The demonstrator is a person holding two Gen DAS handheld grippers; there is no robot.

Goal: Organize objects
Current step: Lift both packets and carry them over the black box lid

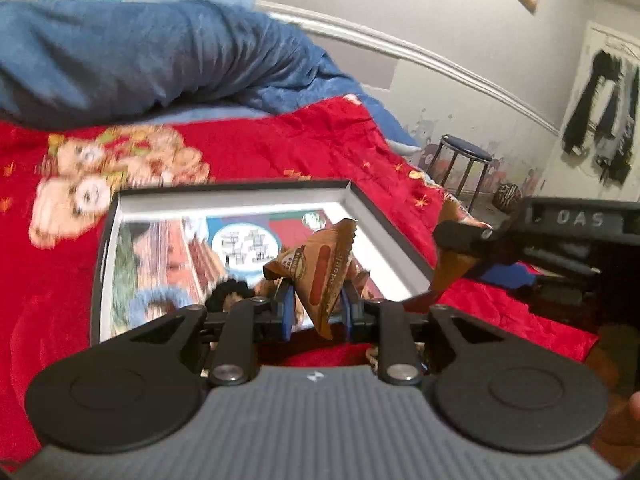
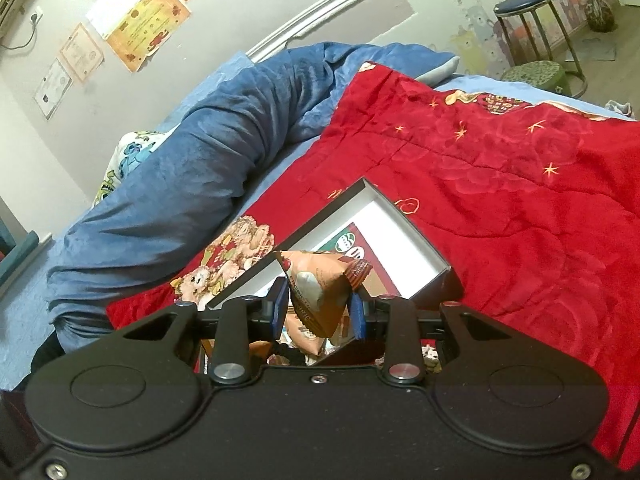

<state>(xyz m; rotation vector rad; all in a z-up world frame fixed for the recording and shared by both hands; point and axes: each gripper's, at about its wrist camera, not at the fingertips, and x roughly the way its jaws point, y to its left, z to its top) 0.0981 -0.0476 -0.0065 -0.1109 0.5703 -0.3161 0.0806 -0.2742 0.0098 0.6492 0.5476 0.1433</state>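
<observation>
My left gripper (image 1: 318, 306) is shut on a brown snack packet (image 1: 320, 276) and holds it over the near edge of an open shallow box (image 1: 384, 220) with a picture on its floor. A black hair tie (image 1: 230, 294) and a blue hair tie (image 1: 160, 300) lie in the box. My right gripper (image 2: 320, 306) is shut on a second brown snack packet (image 2: 320, 292), above the box (image 2: 412, 236). Other packets (image 2: 304, 332) lie below it. The right gripper (image 1: 472, 240) also shows in the left wrist view, at the box's right side.
The box sits on a red quilt (image 1: 280, 140) with a bear print, on a bed. A rolled blue blanket (image 1: 140, 60) lies behind it. A blue-topped stool (image 2: 524, 12) stands on the floor past the bed.
</observation>
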